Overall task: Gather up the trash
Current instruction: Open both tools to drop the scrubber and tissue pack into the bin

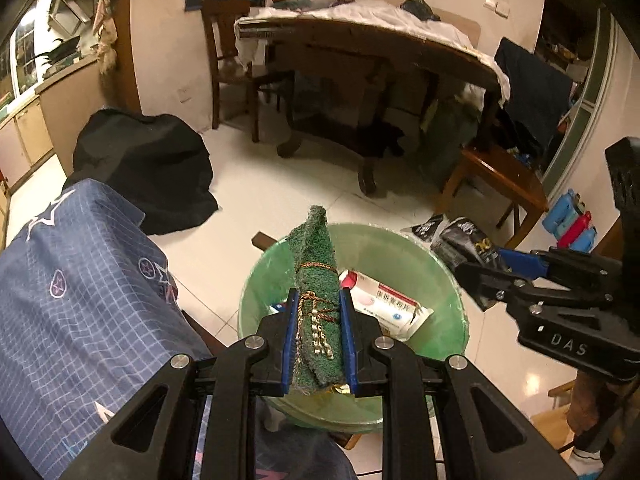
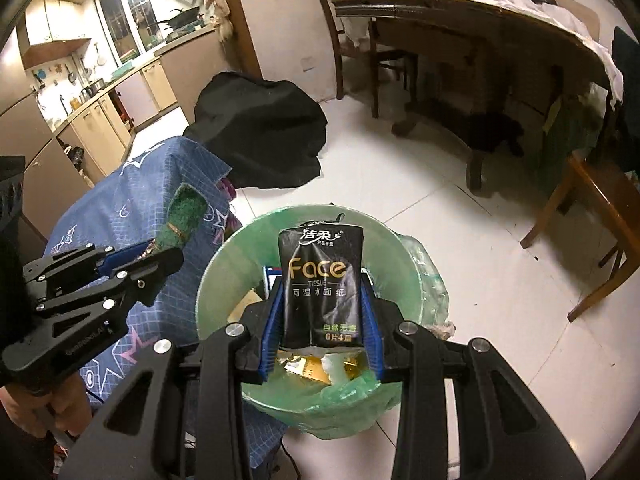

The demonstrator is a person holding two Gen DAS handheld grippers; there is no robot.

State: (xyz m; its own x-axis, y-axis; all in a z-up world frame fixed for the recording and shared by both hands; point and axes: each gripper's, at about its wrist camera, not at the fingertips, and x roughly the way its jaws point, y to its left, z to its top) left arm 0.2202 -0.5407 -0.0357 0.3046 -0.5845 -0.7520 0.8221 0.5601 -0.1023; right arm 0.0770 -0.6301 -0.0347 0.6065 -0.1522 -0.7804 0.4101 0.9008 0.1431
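Observation:
My left gripper (image 1: pixel 319 312) is shut on a green fuzzy pouch (image 1: pixel 316 280) tied with gold cord, held over a green-lined trash bin (image 1: pixel 448 292). A white wet-wipe pack (image 1: pixel 384 308) lies inside the bin. My right gripper (image 2: pixel 322 316) is shut on a black "Face" tissue pack (image 2: pixel 318 284), held upright over the same bin (image 2: pixel 416 280), which holds paper and wrappers. The right gripper shows in the left wrist view (image 1: pixel 486 270) at the right with the black pack (image 1: pixel 464 240). The left gripper shows in the right wrist view (image 2: pixel 140 258) with the pouch (image 2: pixel 184 216).
A seat draped in blue patterned cloth (image 1: pixel 80 300) stands left of the bin. A black cloth-covered heap (image 1: pixel 148 168) sits behind it. A wooden table (image 1: pixel 380 60) with chairs (image 1: pixel 492 176) stands further back on the white tile floor. Kitchen counters (image 2: pixel 120 92) run along the left.

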